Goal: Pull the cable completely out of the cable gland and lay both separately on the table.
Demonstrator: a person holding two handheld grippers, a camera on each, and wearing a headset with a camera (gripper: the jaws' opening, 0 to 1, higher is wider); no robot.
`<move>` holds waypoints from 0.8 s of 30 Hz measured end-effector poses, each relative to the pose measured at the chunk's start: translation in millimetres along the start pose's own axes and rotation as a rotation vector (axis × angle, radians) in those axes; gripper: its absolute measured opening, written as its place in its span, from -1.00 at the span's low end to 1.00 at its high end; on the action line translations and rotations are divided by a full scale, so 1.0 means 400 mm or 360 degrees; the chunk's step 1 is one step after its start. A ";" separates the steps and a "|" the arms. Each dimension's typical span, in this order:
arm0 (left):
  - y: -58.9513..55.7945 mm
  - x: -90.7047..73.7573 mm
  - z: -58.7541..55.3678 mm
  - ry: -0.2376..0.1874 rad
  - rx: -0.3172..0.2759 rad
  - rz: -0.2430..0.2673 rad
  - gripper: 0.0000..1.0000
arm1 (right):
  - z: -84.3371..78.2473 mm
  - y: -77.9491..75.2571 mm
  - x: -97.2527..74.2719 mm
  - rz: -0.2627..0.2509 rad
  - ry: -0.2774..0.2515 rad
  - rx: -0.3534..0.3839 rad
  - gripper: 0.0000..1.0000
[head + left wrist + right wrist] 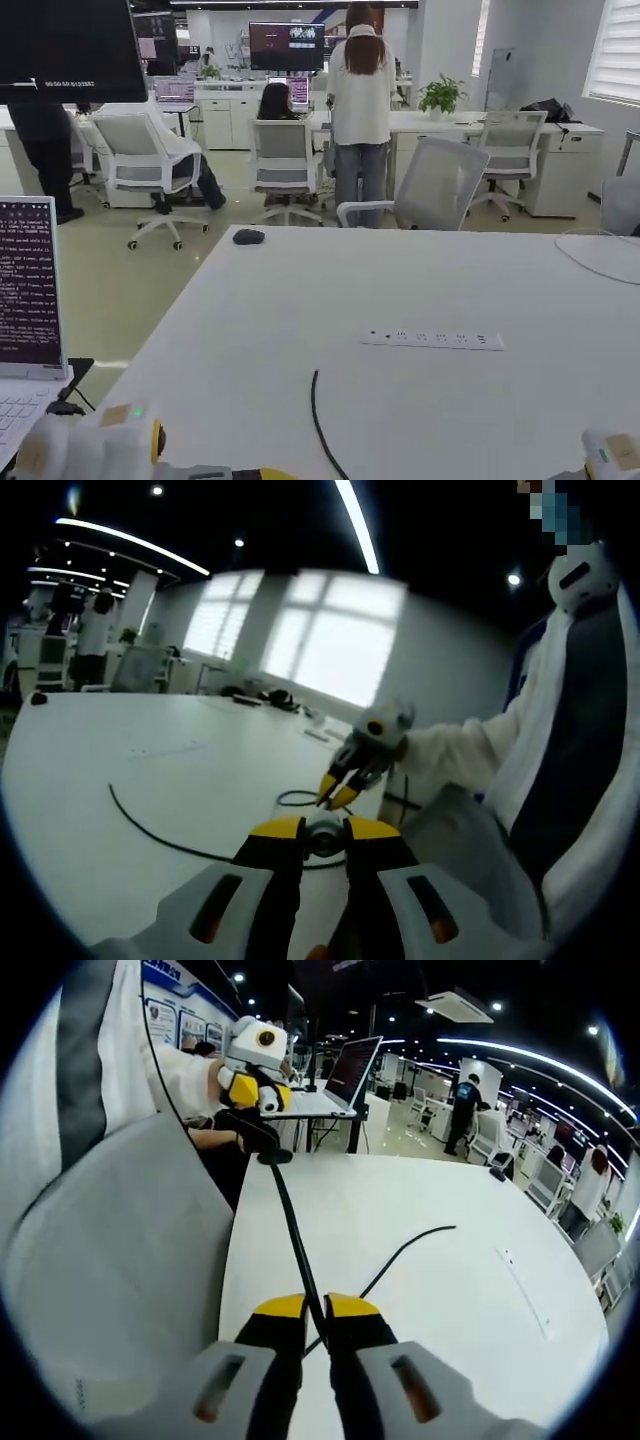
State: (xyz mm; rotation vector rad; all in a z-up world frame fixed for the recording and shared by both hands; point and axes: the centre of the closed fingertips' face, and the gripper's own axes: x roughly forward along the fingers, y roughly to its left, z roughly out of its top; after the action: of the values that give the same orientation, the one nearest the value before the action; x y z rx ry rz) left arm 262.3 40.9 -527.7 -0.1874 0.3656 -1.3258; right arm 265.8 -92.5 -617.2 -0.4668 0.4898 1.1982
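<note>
While your left gripper (325, 827) has its jaws clamped on the cable gland (325, 838) near the counter (420, 290) edge, your right gripper (308, 1305) pinches the cable (288, 1210), which runs straight between them. Extraction appears incomplete. Next, draw the grippers apart until the cable end clears.

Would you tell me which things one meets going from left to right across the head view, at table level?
Laptop → mouse → black cable → power strip → thin white cable.
</note>
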 end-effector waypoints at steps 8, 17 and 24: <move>-0.002 -0.006 -0.021 -0.0012 -0.0037 0.0020 -0.67 | -0.044 -0.021 0.052 -0.0007 0.0047 0.0041 -0.90; -0.005 -0.019 -0.026 -0.0034 -0.0060 0.0049 -0.67 | -0.120 -0.064 0.099 -0.0114 0.0095 0.0189 -0.89; 0.004 -0.034 -0.029 -0.0051 -0.0088 0.0084 -0.67 | -0.193 -0.071 0.126 -0.0142 0.0181 0.0291 -0.88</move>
State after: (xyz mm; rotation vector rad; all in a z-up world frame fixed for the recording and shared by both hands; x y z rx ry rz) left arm 257.0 55.1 -537.1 -0.2433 0.3781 -1.2600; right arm 298.8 -107.6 -706.5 -0.3968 0.6634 1.0341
